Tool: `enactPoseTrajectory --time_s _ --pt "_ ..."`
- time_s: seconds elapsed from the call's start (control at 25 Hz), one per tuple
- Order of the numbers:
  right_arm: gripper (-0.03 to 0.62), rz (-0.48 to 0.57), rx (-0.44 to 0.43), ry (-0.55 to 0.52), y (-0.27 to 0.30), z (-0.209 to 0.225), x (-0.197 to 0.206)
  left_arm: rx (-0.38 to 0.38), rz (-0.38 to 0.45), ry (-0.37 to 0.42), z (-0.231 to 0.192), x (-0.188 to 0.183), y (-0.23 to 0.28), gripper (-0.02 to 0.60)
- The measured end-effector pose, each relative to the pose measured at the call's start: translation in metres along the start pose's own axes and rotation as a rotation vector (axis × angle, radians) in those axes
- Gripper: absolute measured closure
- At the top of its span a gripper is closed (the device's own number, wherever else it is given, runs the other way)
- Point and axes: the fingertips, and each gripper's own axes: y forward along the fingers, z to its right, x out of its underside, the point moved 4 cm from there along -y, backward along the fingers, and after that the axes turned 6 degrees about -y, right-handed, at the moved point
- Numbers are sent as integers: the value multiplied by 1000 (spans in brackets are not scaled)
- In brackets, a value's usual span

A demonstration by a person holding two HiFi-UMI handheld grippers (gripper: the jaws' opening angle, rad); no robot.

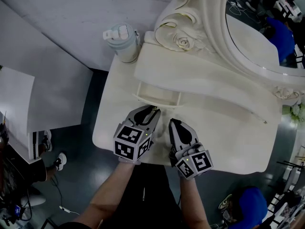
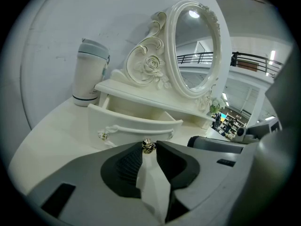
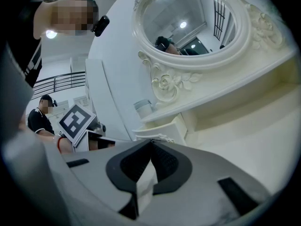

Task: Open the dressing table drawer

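Note:
The small cream drawer under the dressing table's shelf stands pulled out, its inside showing. In the left gripper view the drawer front has a swag handle and a small gold knob at its middle. My left gripper reaches to that front, and its jaw tips close on the knob from both sides. My right gripper hovers just to the right over the tabletop, apart from the drawer, its jaws meeting at the tips with nothing between them. The drawer also shows ahead of it.
A pale lidded tumbler stands at the table's back left corner. The carved oval mirror rises behind the shelf on the right. The cream tabletop stretches right of the grippers. A person's legs and shoes show below the table edge.

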Motion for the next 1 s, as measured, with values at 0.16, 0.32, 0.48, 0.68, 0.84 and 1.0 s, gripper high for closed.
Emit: enactPoseTrajectory --time_s 0.16,0.32,0.48,0.68,0.84,1.0 --pt "588 -2 -1 1 0 -1 1 -1 -1 -1 0 2 -2 482" --pt "588 -4 -1 2 0 0 2 0 -1 -2 1 4 -3 482" --pt "588 -7 1 4 0 -1 3 1 -1 -2 2 5 -5 482" --pt "588 -12 1 5 -1 -1 4 3 -4 -3 2 7 -6 482" --pt "588 -15 0 2 -1 -2 5 5 3 0 2 7 -6 480" --pt "588 -10 -4 -2 0 -3 4 14 1 14 2 9 -7 472"
